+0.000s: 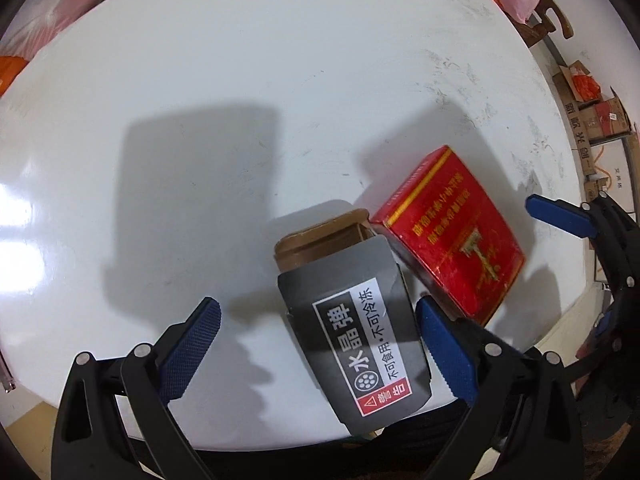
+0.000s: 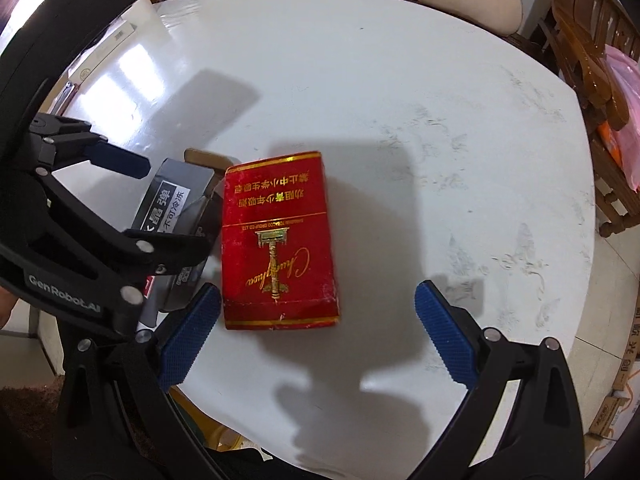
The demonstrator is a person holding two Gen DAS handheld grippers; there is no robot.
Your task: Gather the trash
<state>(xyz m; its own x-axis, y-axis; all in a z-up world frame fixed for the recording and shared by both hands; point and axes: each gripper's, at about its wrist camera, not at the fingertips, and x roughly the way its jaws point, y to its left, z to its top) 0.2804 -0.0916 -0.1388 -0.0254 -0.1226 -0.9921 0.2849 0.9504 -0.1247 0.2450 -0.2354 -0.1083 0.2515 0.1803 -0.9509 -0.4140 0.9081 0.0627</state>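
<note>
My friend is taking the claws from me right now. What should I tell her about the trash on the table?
Left claw: open, fingers either side of the grey box, not squeezing it yet. The box's flap end is open, brown inside.
Right claw: open, empty, hovering just in front of the red cigarette pack.
Where things are: both lie on the white table, the grey box to the left of the red pack and about touching it.
Done: nothing is picked up yet.
Left: probably close the left claw on the grey box, grab the red pack with the right, and carry both away. No bin shows in either view.
</note>
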